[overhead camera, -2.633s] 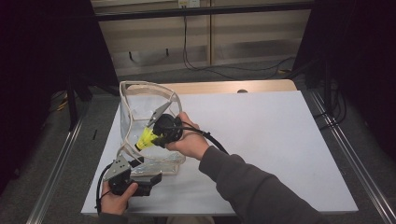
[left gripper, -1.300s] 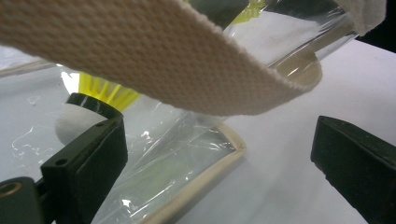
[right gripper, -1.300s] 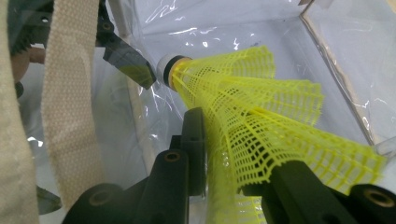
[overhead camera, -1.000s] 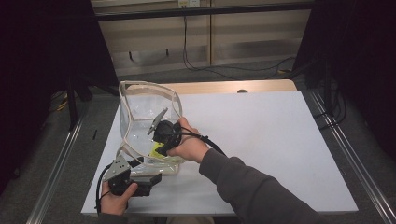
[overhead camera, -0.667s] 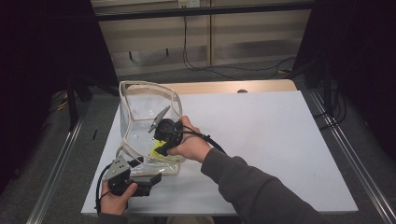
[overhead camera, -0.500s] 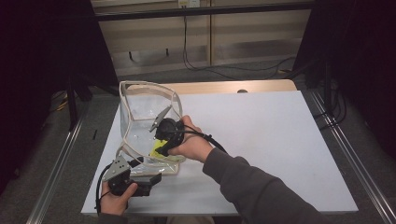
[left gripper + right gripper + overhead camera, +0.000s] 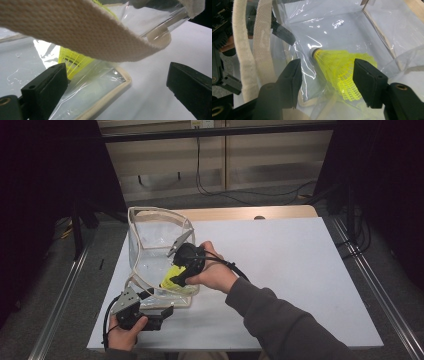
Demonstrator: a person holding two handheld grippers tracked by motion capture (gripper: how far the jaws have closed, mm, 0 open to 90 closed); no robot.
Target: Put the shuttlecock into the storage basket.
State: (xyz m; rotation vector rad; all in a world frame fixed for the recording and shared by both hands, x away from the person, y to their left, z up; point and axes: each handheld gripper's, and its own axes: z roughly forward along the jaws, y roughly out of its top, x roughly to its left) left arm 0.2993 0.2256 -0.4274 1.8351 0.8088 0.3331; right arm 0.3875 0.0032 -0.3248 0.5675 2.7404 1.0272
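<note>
A clear plastic bag (image 7: 150,235) with canvas trim lies on its side on the white table. A yellow shuttlecock (image 7: 337,70) rests on the bag's lower wall (image 7: 337,25). My right gripper (image 7: 328,75) reaches into the bag's mouth. Its jaws have just been opening and stand on either side of the shuttlecock without pressing it. From above, the right gripper (image 7: 169,281) points down-left over the shuttlecock (image 7: 174,272). My left gripper (image 7: 167,312) lies at the bag's near corner with its jaws wide apart. The trimmed corner (image 7: 100,82) and shuttlecock (image 7: 72,60) show between them.
A canvas strap (image 7: 87,32) arches just above the left gripper's jaws, and two straps (image 7: 262,50) hang at the left of the right gripper view. The white tabletop (image 7: 300,270) stretches to the right of the bag. Metal rails (image 7: 365,285) run along both table sides.
The right gripper carried the shuttlecock from the bag's mouth into the bag, then opened its jaws and drew back slightly up and right. The shuttlecock stays in the bag. The left hand kept still.
</note>
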